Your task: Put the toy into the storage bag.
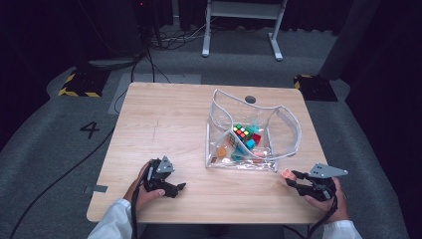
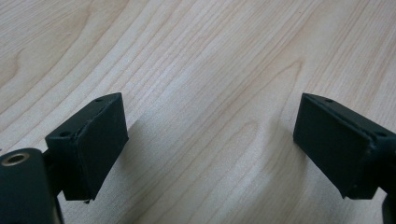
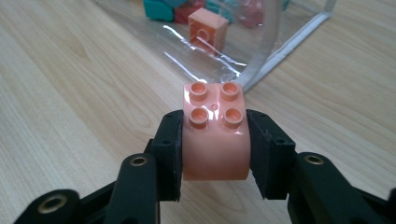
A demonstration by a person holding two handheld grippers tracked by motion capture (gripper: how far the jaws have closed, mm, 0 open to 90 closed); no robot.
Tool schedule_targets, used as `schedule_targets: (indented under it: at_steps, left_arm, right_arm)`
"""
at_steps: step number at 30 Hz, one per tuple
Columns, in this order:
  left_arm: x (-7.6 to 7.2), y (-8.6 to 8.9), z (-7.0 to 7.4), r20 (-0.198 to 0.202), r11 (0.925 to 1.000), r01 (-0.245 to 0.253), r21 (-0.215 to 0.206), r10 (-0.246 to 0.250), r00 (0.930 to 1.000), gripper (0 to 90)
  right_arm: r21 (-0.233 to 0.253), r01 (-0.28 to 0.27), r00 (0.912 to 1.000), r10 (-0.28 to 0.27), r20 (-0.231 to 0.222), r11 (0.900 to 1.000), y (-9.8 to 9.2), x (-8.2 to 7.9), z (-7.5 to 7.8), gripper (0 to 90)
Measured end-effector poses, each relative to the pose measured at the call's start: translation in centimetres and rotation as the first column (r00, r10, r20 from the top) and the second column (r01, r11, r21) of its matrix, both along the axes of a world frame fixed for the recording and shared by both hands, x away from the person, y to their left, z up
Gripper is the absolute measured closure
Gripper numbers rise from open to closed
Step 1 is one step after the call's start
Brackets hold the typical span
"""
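The right gripper (image 3: 214,149) clamps a peach 4-stud plastic brick (image 3: 215,135) near the clear plastic pouch (image 1: 286,124). The left gripper (image 2: 210,140) gapes wide, empty. Next, likely lift the brick over the pouch's rim.

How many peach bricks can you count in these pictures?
2. One brick is clamped in the right gripper, outside the pouch. The other brick lies inside the pouch near its front wall. More may be hidden among the toys.
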State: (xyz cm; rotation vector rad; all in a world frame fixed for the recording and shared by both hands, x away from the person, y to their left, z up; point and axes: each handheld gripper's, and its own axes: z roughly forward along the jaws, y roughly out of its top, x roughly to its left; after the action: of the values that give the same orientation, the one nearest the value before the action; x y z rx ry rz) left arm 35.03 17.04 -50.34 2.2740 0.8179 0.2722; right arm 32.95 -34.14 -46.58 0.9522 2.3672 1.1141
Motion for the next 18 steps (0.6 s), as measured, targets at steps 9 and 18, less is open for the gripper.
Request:
schedule_targets:
  at_steps: [9, 18]
  left_arm:
    - [0.0, 0.0, 0.0, 0.000, 1.0000, 0.002, 0.003, -0.002, 1.0000, 10.1]
    - [0.0, 0.0, 0.0, 0.002, 1.0000, 0.001, 0.003, -0.001, 1.0000, 10.1]
  right_arm:
    - [0.034, 0.047, 0.9980, -0.049, 0.040, 0.998, -1.9, 1.0, 1.8, 58.9]
    - [0.087, 0.071, 0.9936, -0.078, 0.082, 0.994, -3.2, 2.7, 6.4, 58.9]
